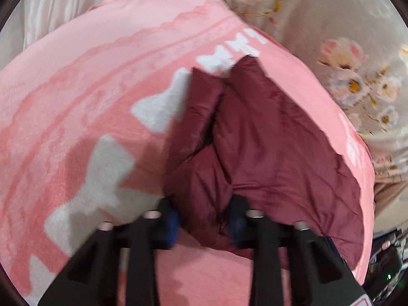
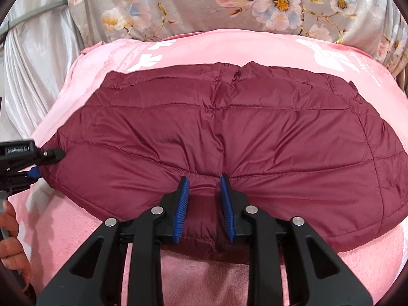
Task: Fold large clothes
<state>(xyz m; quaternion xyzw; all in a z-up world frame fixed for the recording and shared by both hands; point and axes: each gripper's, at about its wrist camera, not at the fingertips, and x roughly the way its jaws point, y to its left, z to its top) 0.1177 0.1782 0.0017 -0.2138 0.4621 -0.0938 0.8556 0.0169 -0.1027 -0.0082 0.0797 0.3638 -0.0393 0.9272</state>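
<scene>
One maroon quilted puffer jacket [image 2: 219,132] lies spread on one pink fleece blanket with white shapes [image 2: 293,48], over a grey floral bedsheet [image 2: 193,2]. It looks light, soft and slippery, so bunched hems and seams give the surest hold. The right gripper [image 2: 204,204] pinches a fold at the near edge between narrowed fingers [image 2: 181,206]. The left gripper [image 1: 202,223] clamps puffed fabric at the jacket's left end.
</scene>
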